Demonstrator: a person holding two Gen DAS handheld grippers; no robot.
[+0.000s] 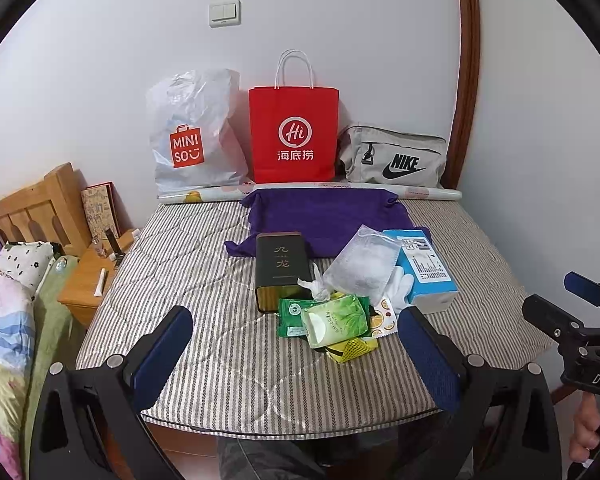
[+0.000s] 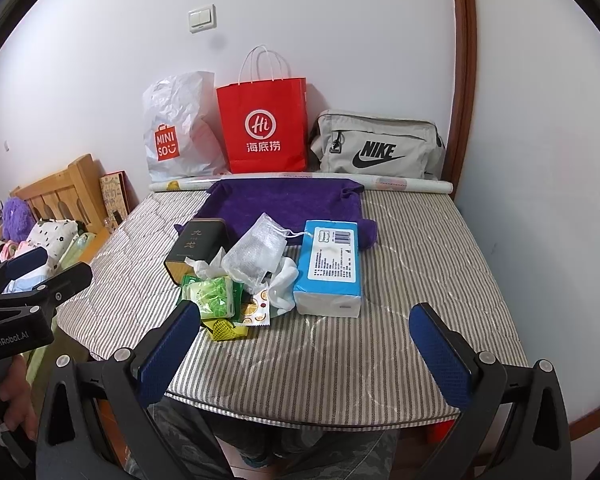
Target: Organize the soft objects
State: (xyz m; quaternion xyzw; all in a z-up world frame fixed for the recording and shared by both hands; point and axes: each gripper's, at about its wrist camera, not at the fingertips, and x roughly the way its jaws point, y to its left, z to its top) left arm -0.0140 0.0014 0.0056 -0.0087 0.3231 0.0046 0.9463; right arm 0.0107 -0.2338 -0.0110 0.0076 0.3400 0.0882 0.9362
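Note:
On the striped pad (image 1: 220, 368) lies a small heap: a green wipes pack (image 1: 336, 320), a bubble-wrap pouch (image 1: 364, 260), white gloves (image 1: 402, 284), a blue tissue pack (image 1: 428, 268), a yellow foam net (image 1: 352, 348) and a black tin (image 1: 280, 268). Behind them a purple cloth (image 1: 328, 212) is spread flat. My left gripper (image 1: 295, 314) is open just short of the heap, holding nothing. My right gripper (image 2: 305, 308) is also open and empty, near the tissue pack (image 2: 332, 264) and the wipes pack (image 2: 214, 294).
Against the back wall stand a white plastic bag (image 1: 192, 136), a red paper bag (image 1: 294, 136) and a grey Nike bag (image 1: 396, 160), with a paper roll (image 1: 420, 193) in front. A wooden bedside table (image 1: 92, 276) and bedding sit left; a wall is right.

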